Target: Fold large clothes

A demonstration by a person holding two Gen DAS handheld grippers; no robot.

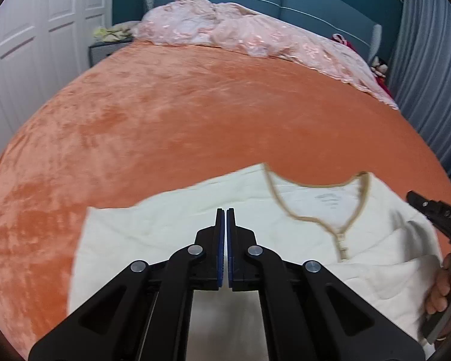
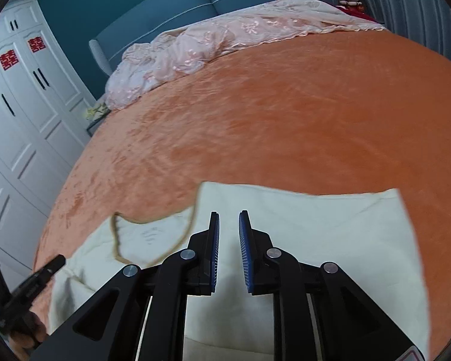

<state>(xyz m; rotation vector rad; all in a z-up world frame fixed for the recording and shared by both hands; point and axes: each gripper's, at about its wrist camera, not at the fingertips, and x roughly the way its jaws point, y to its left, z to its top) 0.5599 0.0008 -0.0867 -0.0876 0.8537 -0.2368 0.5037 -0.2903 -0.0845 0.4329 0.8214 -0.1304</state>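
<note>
One cream top (image 1: pixel 177 231), tan-trimmed zip neck, lies flat at the near edge of the orange bed (image 1: pixel 195 114); one pink quilt (image 1: pixel 225 30) is bunched at the far edge. Two grippers above the top: left gripper (image 1: pixel 225 215) clenched on nothing, right gripper (image 2: pixel 229 219) slightly parted, empty.

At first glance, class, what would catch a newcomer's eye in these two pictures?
The orange bedspread fills most of both views. On its near edge lies a cream garment with a tan-trimmed zip neckline, under both grippers. A crumpled pink quilt is heaped at the far end, against the teal headboard.
</note>
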